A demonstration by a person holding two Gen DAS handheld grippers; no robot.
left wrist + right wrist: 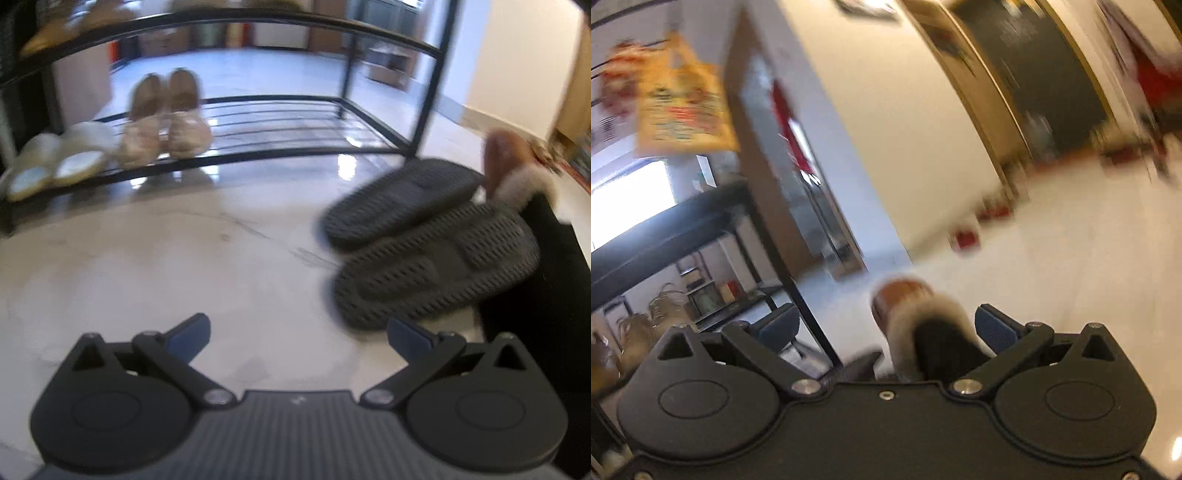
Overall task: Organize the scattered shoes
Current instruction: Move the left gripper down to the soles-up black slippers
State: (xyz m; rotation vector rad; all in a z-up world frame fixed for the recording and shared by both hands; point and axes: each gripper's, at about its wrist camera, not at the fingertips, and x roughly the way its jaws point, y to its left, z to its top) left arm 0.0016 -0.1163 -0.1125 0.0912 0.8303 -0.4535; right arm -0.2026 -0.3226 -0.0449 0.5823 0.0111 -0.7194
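In the left wrist view my left gripper [299,334] is open and holds nothing, low over the pale floor. Two grey slippers [424,240] lie to its right with their dotted soles showing, one overlapping the other. Behind them is a brown fur-trimmed shoe [506,162] on a black trouser leg [550,266]. The black shoe rack [280,153] stands beyond, with a beige pair [166,122] and a cream pair [55,162] on its lower shelf. In the blurred right wrist view my right gripper [888,326] is open, with the brown fur-trimmed shoe [905,299] between its fingers.
The rack's right front post [432,92] stands just behind the grey slippers. A cream wall [517,55] and a cardboard box [388,66] lie beyond. In the right wrist view the rack post [798,291] is on the left and glossy floor [1071,240] stretches right.
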